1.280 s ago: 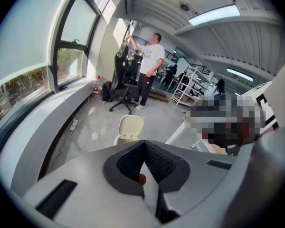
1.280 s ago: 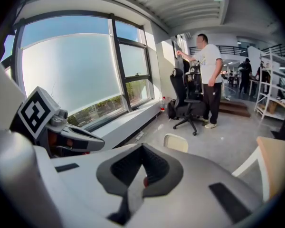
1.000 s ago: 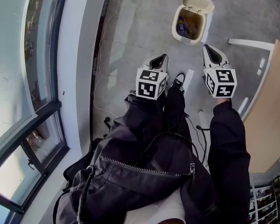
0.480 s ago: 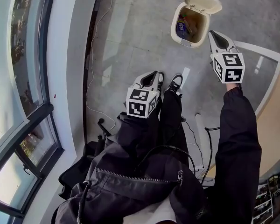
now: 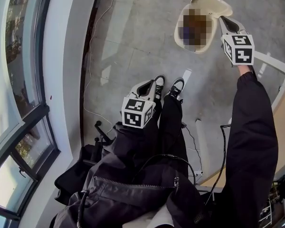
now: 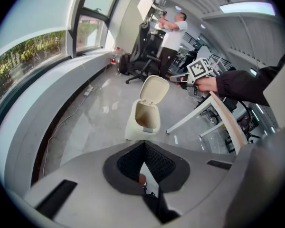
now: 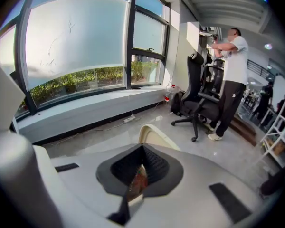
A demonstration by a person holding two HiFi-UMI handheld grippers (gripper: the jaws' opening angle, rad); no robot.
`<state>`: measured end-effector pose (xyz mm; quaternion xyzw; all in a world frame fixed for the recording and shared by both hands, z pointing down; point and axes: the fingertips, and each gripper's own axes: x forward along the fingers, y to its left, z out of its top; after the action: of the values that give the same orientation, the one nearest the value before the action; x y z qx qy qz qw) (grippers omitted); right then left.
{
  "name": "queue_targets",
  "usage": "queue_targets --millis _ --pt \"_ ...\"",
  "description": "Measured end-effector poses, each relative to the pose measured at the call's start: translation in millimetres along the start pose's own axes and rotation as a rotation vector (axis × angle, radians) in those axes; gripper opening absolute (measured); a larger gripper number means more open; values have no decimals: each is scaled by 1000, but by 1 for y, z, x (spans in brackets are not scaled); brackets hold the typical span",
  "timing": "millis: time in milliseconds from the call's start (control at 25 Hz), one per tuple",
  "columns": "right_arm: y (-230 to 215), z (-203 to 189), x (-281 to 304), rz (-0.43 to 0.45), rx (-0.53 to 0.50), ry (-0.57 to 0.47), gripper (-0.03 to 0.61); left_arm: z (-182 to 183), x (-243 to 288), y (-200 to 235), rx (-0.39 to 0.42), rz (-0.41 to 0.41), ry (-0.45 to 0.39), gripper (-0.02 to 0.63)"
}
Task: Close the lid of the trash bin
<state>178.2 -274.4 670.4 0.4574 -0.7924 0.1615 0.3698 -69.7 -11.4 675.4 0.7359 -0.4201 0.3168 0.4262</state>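
My right gripper [image 5: 224,20] has swung out to the raised lid [image 5: 210,3] of the cream plastic trash bin [image 5: 178,32] on the grey floor, jaws clenched on nothing. My left gripper [image 5: 151,83], likewise clenched, has sunk by my legs. The lid looks ready to be pushed down.
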Motion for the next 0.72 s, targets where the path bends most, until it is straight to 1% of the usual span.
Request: queue_targets --millis 80,160,280,360,480,600,720 --pt "-16 4 13 -21 -32 15 3 -5 -2 5 -5 7 10 -5" --pt "-30 10 26 -23 -53 35 45 -10 -4 10 -13 15 18 -5" --pt "-46 15 44 -22 -93 84 87 -15 -5 18 -26 27 27 -5" --pt "-50 13 55 -9 -122 123 119 -17 -6 22 -34 32 32 -5" --pt "-51 11 67 25 -162 156 137 -18 -7 25 -42 32 30 -5" --pt "-50 14 73 65 -151 152 146 -20 -8 30 -52 34 27 -5" --pt "-46 10 79 89 -151 181 160 -25 -9 33 -61 37 32 -5"
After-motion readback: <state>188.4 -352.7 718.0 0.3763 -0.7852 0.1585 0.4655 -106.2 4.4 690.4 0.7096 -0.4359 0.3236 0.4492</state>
